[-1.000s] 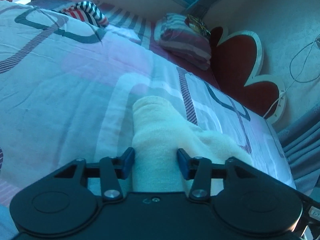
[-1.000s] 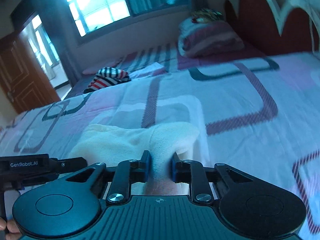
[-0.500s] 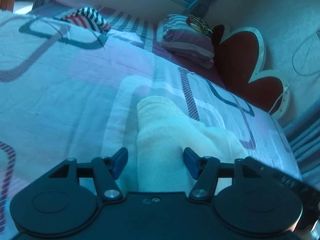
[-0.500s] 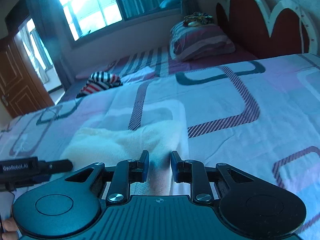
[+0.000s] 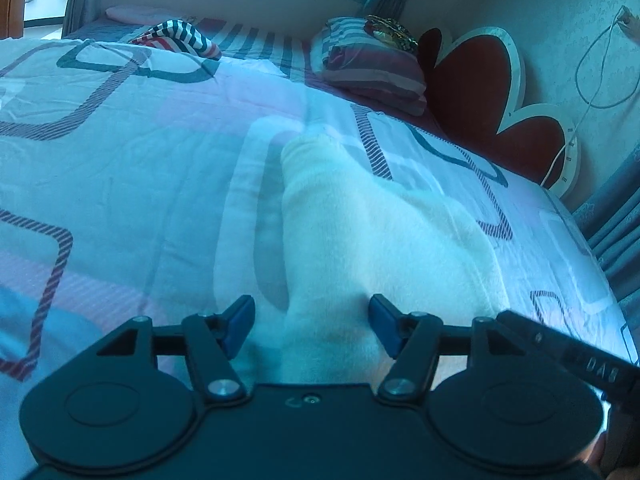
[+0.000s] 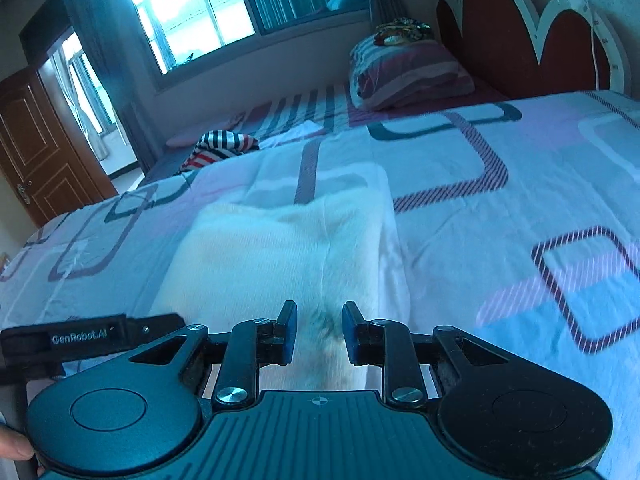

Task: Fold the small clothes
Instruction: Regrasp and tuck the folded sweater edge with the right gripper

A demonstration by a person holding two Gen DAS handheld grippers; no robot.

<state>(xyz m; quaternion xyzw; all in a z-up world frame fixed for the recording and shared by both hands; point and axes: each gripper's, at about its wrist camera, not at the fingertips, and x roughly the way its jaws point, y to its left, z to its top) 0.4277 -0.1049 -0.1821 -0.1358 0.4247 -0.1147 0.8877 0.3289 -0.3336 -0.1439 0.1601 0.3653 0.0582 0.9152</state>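
A small cream fleece garment [image 5: 360,240] lies folded on the patterned bedspread [image 5: 120,160]. My left gripper [image 5: 312,320] is over its near edge and its jaws are opening. The blue pads [image 5: 240,320] stand clear on either side of the cloth. In the right wrist view the same garment [image 6: 272,256] lies flat. My right gripper [image 6: 320,328] hovers at its near right edge, open by a narrow gap. Cloth shows below that gap and is not pinched. The left gripper's body [image 6: 80,336] shows at the lower left there.
A striped red, white and dark garment [image 5: 176,36] lies at the far side of the bed. A folded striped quilt [image 5: 372,64] sits by the red headboard [image 5: 480,80]. A white cable [image 5: 592,60] hangs on the wall. A wooden door [image 6: 32,152] and a window [image 6: 192,12] lie beyond.
The left jaws spread wide and let go of the cream garment. The right jaws parted slightly off the cloth. Both grippers drew back, and the garment now lies flat.
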